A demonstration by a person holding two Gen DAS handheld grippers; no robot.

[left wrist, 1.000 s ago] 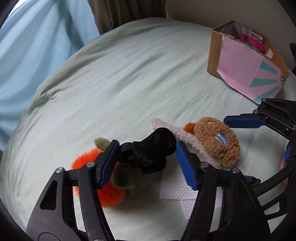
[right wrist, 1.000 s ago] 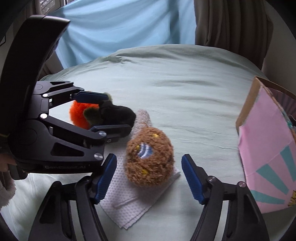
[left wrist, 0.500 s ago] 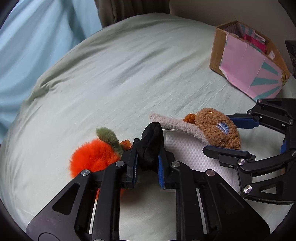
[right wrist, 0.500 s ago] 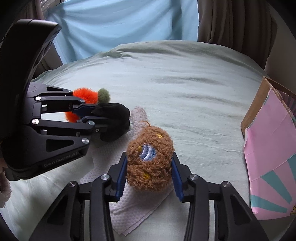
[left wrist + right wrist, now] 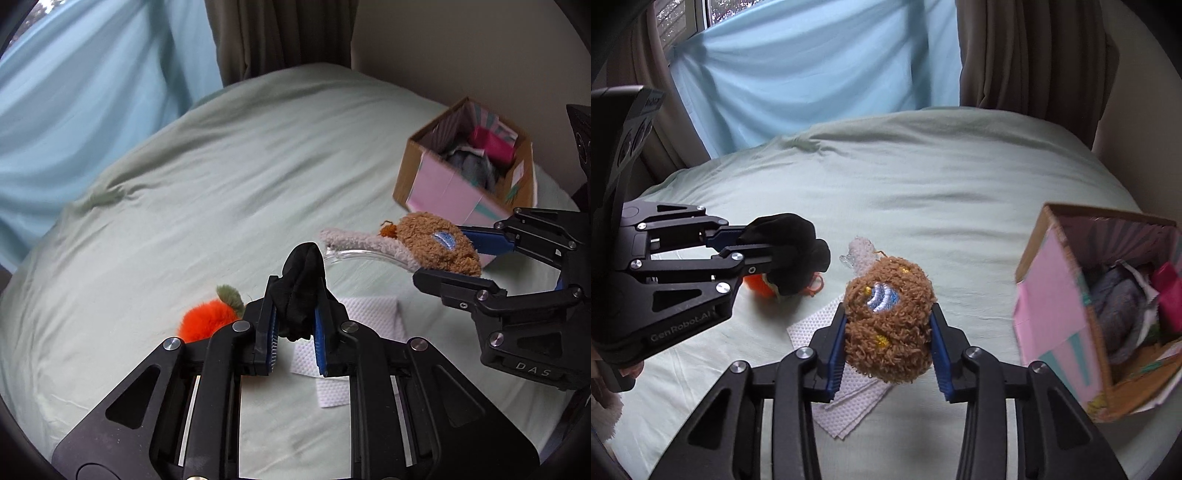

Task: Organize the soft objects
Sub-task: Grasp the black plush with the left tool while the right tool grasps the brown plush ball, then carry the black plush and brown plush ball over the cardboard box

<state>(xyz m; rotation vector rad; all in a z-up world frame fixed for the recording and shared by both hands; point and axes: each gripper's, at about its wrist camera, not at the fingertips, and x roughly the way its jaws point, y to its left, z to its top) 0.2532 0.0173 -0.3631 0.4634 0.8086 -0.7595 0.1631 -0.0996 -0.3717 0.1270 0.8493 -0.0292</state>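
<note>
Left gripper (image 5: 295, 325): we have our blue pads closed tight on the black sock (image 5: 301, 291), a bunched dark bundle that sticks up above the fingertips and is lifted off the bed.
Right gripper (image 5: 888, 343): we are clamped on the brown plush toy (image 5: 888, 321), one pad pressing each side of its curly body; a blue-and-white embroidered patch faces up.
Plush toy's far end: a pale grey fuzzy strip (image 5: 354, 242) and a clear plastic arc trail from it toward the left.
Orange fluffy toy (image 5: 207, 323): we see it lying on the sheet just beside and under the left gripper, green tuft on top.
White paper towel (image 5: 369, 314): flat on the bed under both grippers, a few sheets layered.
Cardboard box (image 5: 1052, 295): open, pink panel on the side, standing on the bed to our right; grey cloth and a magenta item lie inside.
Bed (image 5: 923, 177): pale green sheet, lightly wrinkled.
Behind: light blue drape (image 5: 798, 74) and brown curtain (image 5: 1027, 51).
</note>
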